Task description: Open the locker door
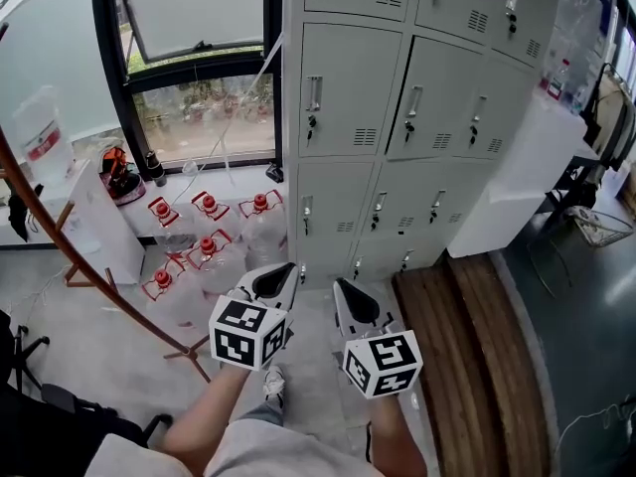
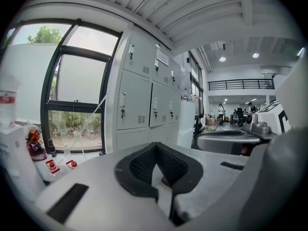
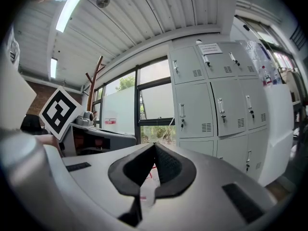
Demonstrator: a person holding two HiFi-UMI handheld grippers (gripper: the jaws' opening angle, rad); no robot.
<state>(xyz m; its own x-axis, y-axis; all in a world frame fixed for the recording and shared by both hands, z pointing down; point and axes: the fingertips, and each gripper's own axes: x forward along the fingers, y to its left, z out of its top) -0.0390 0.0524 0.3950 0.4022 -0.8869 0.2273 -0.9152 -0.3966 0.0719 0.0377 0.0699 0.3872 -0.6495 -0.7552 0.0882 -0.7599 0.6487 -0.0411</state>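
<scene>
A bank of grey metal lockers [image 1: 417,97] stands ahead, beside the window, with every door closed. Each door has a vertical handle [image 1: 314,94] and a key lock below it. In the head view my left gripper [image 1: 286,274] and right gripper [image 1: 344,289] are side by side in front of me, some way short of the bottom row, touching nothing. Both are shut with nothing between the jaws. The left gripper [image 2: 155,145] has the lockers [image 2: 137,95] ahead on its left. The right gripper [image 3: 154,146] has the lockers [image 3: 219,105] ahead on its right.
Several large water bottles with red caps [image 1: 209,237] lie on the floor left of the lockers, under the window [image 1: 199,107]. A wooden coat stand [image 1: 89,276] leans at the left. Wooden boards [image 1: 467,336] and a white cabinet [image 1: 517,177] are on the right.
</scene>
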